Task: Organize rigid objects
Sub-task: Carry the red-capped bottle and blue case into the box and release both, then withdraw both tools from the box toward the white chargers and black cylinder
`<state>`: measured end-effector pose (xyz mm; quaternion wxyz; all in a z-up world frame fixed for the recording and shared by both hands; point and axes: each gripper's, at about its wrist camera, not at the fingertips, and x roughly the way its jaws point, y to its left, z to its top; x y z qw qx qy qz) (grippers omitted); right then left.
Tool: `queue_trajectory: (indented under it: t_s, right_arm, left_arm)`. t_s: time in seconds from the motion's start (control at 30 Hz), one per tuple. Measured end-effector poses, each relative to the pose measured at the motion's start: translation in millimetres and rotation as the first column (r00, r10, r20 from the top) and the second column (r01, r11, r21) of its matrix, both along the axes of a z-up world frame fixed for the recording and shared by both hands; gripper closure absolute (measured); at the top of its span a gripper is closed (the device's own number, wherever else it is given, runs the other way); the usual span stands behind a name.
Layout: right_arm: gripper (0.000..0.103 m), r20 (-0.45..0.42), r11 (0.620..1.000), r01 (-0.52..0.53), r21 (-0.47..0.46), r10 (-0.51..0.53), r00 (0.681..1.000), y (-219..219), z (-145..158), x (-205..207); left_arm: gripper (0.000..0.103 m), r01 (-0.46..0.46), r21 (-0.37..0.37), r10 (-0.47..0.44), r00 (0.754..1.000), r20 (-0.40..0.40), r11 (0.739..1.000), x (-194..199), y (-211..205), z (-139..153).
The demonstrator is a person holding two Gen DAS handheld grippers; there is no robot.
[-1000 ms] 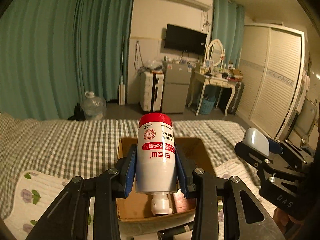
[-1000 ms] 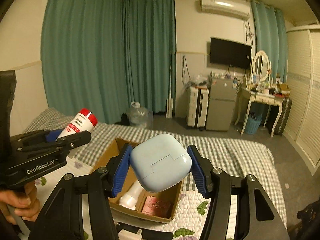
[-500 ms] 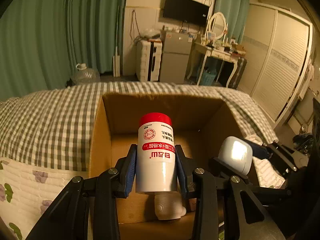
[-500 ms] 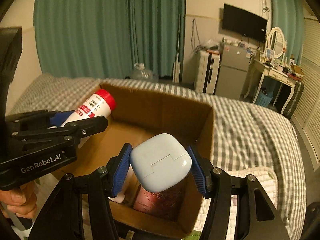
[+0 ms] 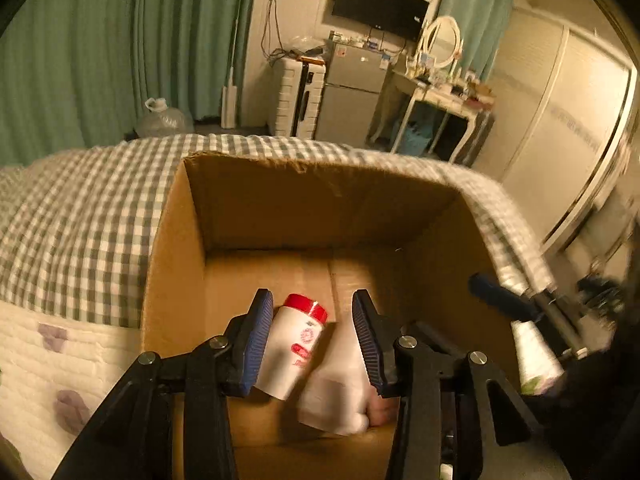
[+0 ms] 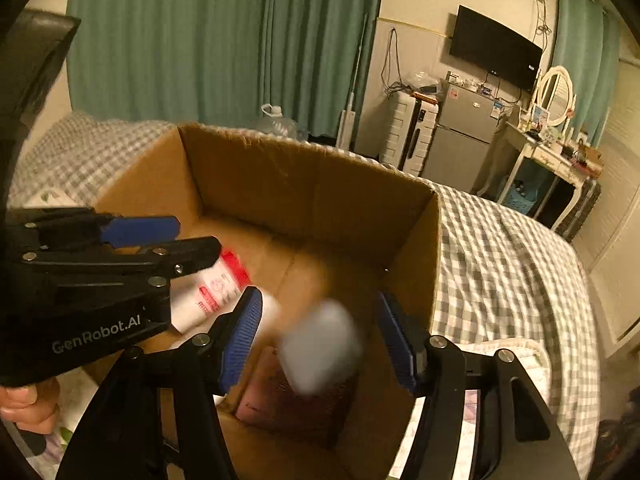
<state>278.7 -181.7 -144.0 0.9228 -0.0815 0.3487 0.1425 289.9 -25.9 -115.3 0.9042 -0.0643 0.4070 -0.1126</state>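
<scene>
My left gripper [image 5: 313,336]: jaws spread, red-capped bottle [image 5: 297,346] loose between them, tilted inside the cardboard box [image 5: 280,204]; my right gripper [image 6: 320,344]: jaws spread, blurred pale-blue case [image 6: 320,346] between them, above a pink item [image 6: 260,396] in the box.

The one legible marking is the white wording "GenRobot.AI", printed on the black side of the left gripper [image 6: 196,240] as the right wrist view shows it, at the left of the cardboard box [image 6: 312,184]. Inside that box, the red-capped white bottle [image 5: 296,348] carries a round red emblem and a red band of print, but the characters are too blurred to read in either view. Nothing else in view bears readable text.
</scene>
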Motion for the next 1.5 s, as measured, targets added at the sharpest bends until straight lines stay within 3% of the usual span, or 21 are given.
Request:
queue_trajectory:
  t_s: [0.1,0.2,0.33,0.53,0.67,0.77,0.93,1.13,1.5]
  right_arm:
    - [0.035,0.008,0.999,0.031,0.026,-0.031,0.999,-6,8,-3]
    - [0.033,0.039,0.997,0.058,0.057,-0.060,0.997,-12,26,-14]
    - [0.028,0.113,0.992,0.082,0.093,-0.092,0.989,-20,64,-38]
    - [0.012,0.261,0.980,0.117,0.163,-0.157,0.952,-29,132,-89]
    - [0.002,0.359,0.978,0.134,0.162,-0.184,0.915,-26,177,-126]
    - [0.000,0.413,0.977,0.136,0.166,-0.194,0.890,-23,204,-152]
    - [0.000,0.418,0.969,0.118,0.217,-0.202,0.886,-23,225,-190]
    - [0.000,0.457,0.974,0.129,0.186,-0.202,0.866,-18,238,-235]
    - [0.000,0.460,0.968,0.168,0.185,-0.236,0.856,-26,232,-284]
  left_arm:
    - [0.051,-0.040,0.007,0.040,0.998,0.044,0.999,-8,9,22]
    - [0.051,-0.065,0.003,0.064,0.993,0.103,0.998,-22,21,51]
    - [0.045,-0.153,-0.008,0.152,0.969,0.195,0.988,-48,41,94]
    - [0.045,-0.184,-0.075,0.198,0.932,0.303,0.980,-99,58,154]
    - [0.043,-0.187,-0.056,0.194,0.904,0.381,0.981,-133,56,191]
    - [0.041,-0.202,-0.021,0.190,0.876,0.444,0.979,-161,56,213]
    - [0.040,-0.217,0.018,0.179,0.847,0.501,0.976,-205,60,227]
    - [0.039,-0.222,0.003,0.185,0.820,0.542,0.975,-244,68,234]
    - [0.039,-0.225,-0.043,0.216,0.833,0.510,0.973,-271,79,201]
